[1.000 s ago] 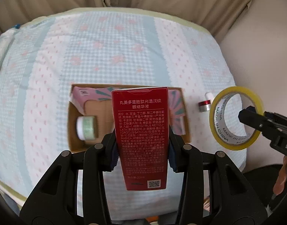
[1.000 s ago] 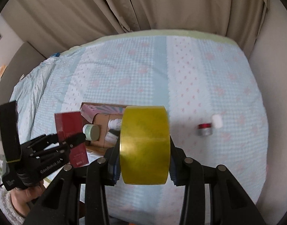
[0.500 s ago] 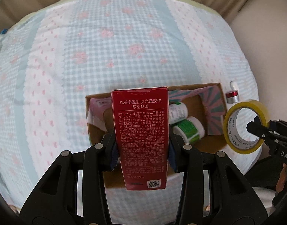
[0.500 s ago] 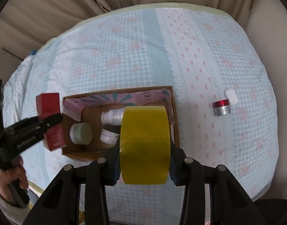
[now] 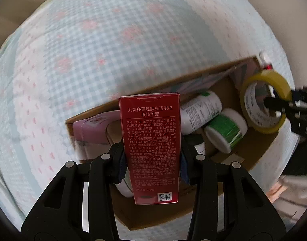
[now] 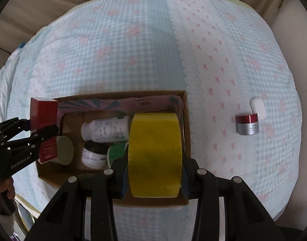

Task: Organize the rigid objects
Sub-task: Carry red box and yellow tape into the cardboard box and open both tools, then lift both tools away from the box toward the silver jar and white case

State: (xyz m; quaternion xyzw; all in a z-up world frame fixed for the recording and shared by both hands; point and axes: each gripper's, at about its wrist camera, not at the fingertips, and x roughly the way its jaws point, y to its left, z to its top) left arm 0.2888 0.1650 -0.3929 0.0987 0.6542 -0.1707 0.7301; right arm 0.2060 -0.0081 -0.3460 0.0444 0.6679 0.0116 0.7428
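My left gripper (image 5: 152, 158) is shut on a tall red carton (image 5: 150, 140) with white print, held upright over the left end of an open cardboard box (image 6: 185, 108). It also shows in the right wrist view (image 6: 44, 128). My right gripper (image 6: 154, 173) is shut on a roll of yellow tape (image 6: 155, 154), held over the box's right end; the roll shows in the left wrist view (image 5: 264, 108) too. Inside the box lie a white bottle (image 6: 107, 128), a green-labelled jar (image 5: 225, 130), a pale green lid (image 6: 64, 150) and a dark-capped jar (image 6: 93, 154).
The box sits near the front edge of a bed with a blue checked, pink-flowered cover (image 6: 133, 50). A red and silver jar (image 6: 247, 125) and a small white object (image 6: 258, 108) lie on the cover to the right of the box. Curtains hang behind.
Both grippers have come down and forward toward the box, which now looks larger. The red carton is over the box's left end and the tape roll over its right end.
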